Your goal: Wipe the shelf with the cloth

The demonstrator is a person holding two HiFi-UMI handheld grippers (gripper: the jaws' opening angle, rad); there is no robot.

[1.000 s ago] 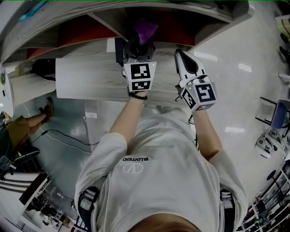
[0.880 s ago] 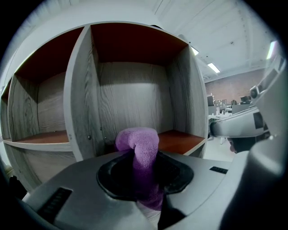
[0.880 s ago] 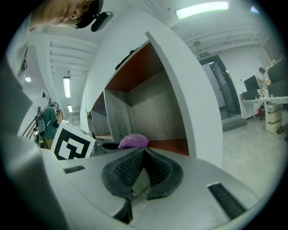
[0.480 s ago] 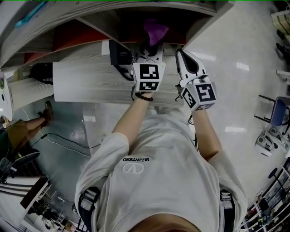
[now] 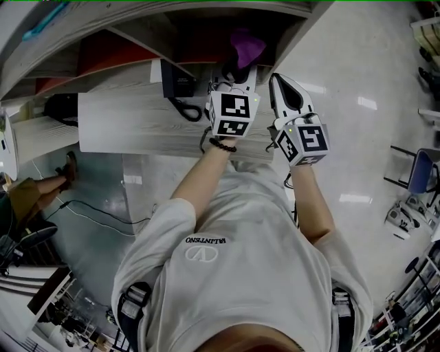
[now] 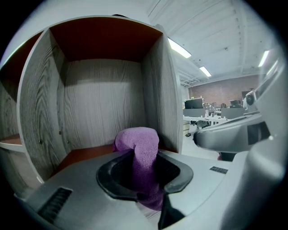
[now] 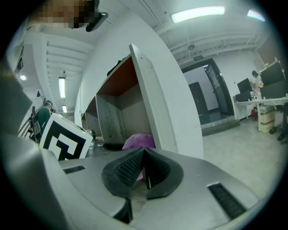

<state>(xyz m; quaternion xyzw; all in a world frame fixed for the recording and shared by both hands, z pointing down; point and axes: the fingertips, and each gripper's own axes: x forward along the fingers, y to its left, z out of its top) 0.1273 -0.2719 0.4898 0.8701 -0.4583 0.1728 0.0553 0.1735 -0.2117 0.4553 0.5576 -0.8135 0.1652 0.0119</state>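
Left gripper (image 6: 145,177) pinches purple cloth (image 6: 137,143) by a bunched fold, probably soft, light, floppy, at the shelf (image 6: 99,103) mouth; right gripper (image 7: 143,173) pressed together, empty.

An open-plan office or lab: beyond the wood-grain shelf unit (image 6: 90,108) stand tables with monitors (image 6: 194,104). Strip lights (image 7: 198,13) run along the ceiling above it, and a glossy pale floor (image 5: 357,103) with a chair (image 5: 421,172) spreads beside it.
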